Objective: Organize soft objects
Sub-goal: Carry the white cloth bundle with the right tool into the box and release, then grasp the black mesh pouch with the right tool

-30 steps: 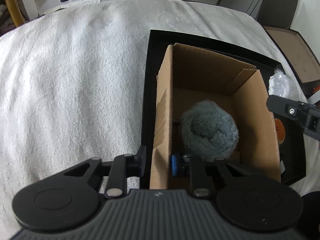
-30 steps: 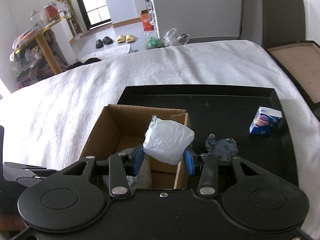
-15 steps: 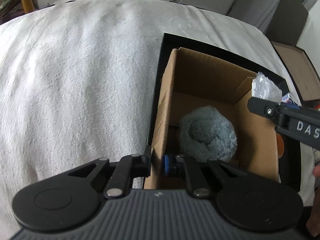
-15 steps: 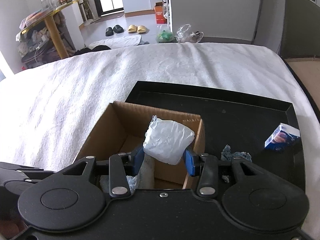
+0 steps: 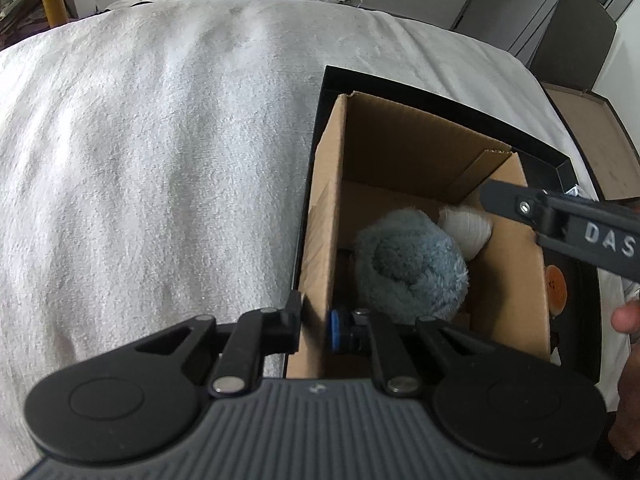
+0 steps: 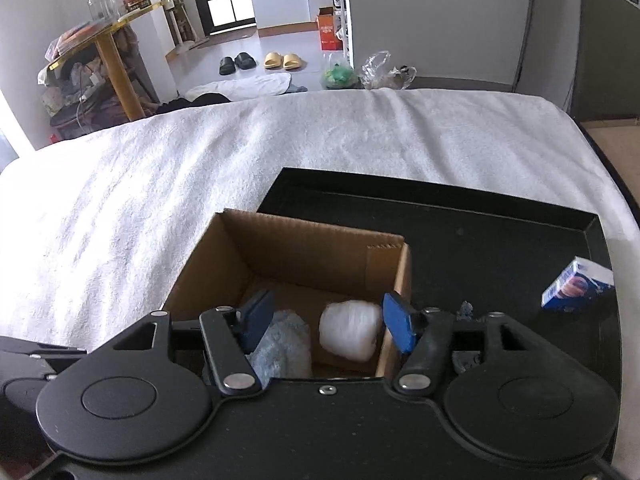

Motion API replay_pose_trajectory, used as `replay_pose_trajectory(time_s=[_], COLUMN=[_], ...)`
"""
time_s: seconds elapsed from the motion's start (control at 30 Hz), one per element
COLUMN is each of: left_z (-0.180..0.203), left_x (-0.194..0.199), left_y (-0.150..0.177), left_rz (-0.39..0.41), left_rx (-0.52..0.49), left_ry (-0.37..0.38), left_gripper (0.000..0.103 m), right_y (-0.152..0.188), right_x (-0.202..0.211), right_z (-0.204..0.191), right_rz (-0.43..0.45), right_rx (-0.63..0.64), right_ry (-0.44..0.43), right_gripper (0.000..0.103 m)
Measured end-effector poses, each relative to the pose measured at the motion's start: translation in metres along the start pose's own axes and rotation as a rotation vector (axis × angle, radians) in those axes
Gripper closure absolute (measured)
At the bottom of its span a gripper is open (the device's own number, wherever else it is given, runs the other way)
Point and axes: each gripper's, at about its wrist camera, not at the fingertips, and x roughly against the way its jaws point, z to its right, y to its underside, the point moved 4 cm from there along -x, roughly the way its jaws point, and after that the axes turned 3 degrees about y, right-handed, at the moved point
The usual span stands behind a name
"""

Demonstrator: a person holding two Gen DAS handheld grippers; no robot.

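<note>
inside the cardboard box (image 6: 304,248), on the black tray (image 6: 500,224), a white plastic-wrapped bundle (image 6: 350,334) is seen beside a grey-blue fluffy ball (image 5: 412,264); the right gripper (image 6: 328,322) has just been opened, its blue pads apart and clear of the bundle; the box's left wall is pinched by the left gripper (image 5: 314,326), nearly closed.

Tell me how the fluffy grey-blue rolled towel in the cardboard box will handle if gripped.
The fluffy grey-blue rolled towel looks plush, so it would probably squash under the pads. It is loosely rolled and may unroll or flop when lifted. Probably light for its bulk.
</note>
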Motion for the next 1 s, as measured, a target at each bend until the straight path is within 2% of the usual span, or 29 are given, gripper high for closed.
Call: replay_pose_trajectory(time_s=[0.1,0.17,0.23,0.43,0.63,0.73,0.8,0.9,1.0], left_z=[0.002,0.004,0.006,0.014,0.014,0.018,0.020,0.023,0.025], left_x=[-0.001,0.000,-0.001,0.002,0.008,0.011,0.013,0.016,0.017], left_y=[0.001,0.001,0.001,0.003,0.004,0.004,0.006,0.006,0.006], left_rz=[-0.004,0.000,0.001,0.011,0.027,0.032,0.041,0.054,0.056], left_rx=[-0.014,-0.024,-0.035,-0.088,-0.086,-0.104,-0.117,-0.125,-0.128], left_ry=[-0.001,-0.010,-0.023,-0.050,-0.078,-0.079,-0.091,-0.099,-0.101], left_gripper=[0.090,0.089,0.089,0.086,0.076,0.064,0.047,0.032,0.027], right_y=[0.006,0.010,0.016,0.033,0.052,0.061,0.067,0.076,0.086], right_x=[0.006,0.011,0.016,0.026,0.028,0.030,0.031,0.032,0.032], right_z=[0.010,0.015,0.019,0.033,0.048,0.056,0.061,0.069,0.075], right_rz=[-0.003,-0.001,0.007,0.007,0.002,-0.003,-0.009,-0.023,-0.036], right_rx=[-0.026,-0.038,-0.038,-0.057,-0.102,-0.120,-0.137,-0.158,-0.155], right_ry=[-0.002,0.003,0.008,0.037,0.074,0.089,0.092,0.107,0.128], right_gripper=[0.041,0.034,0.032,0.031,0.030,0.030,0.030,0.029,0.026])
